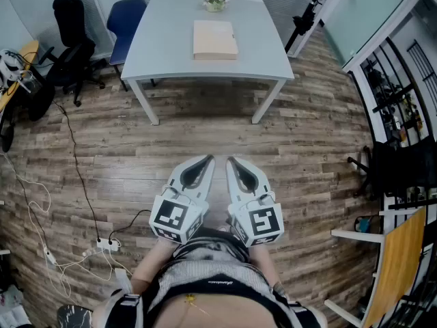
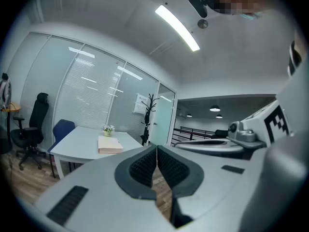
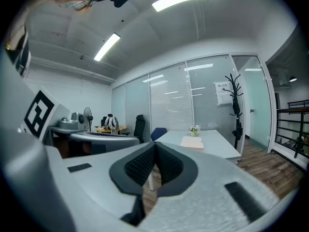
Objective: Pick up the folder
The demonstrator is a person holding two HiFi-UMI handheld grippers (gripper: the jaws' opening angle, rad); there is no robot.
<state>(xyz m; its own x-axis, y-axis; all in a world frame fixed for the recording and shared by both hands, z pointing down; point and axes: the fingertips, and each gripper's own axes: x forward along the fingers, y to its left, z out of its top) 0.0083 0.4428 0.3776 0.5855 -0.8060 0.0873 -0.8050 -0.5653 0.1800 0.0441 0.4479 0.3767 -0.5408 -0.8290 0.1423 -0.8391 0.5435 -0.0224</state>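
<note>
A tan folder (image 1: 215, 39) lies flat on the pale grey table (image 1: 164, 53) far ahead; it also shows small in the left gripper view as the folder (image 2: 109, 145) and in the right gripper view as the folder (image 3: 192, 142). My left gripper (image 1: 205, 160) and right gripper (image 1: 234, 162) are held side by side close to the person's body, well short of the table. Both point roughly level toward the table. Each has its jaws shut with nothing between the ridged pads (image 2: 145, 166) (image 3: 143, 164).
A small flower pot (image 1: 215, 1) stands behind the folder. A blue chair (image 1: 126, 22) and a black office chair (image 1: 72, 43) sit left of the table. Cables and a power strip (image 1: 102, 244) lie on the wood floor at the left. A coat stand (image 3: 235, 105) is by the glass wall.
</note>
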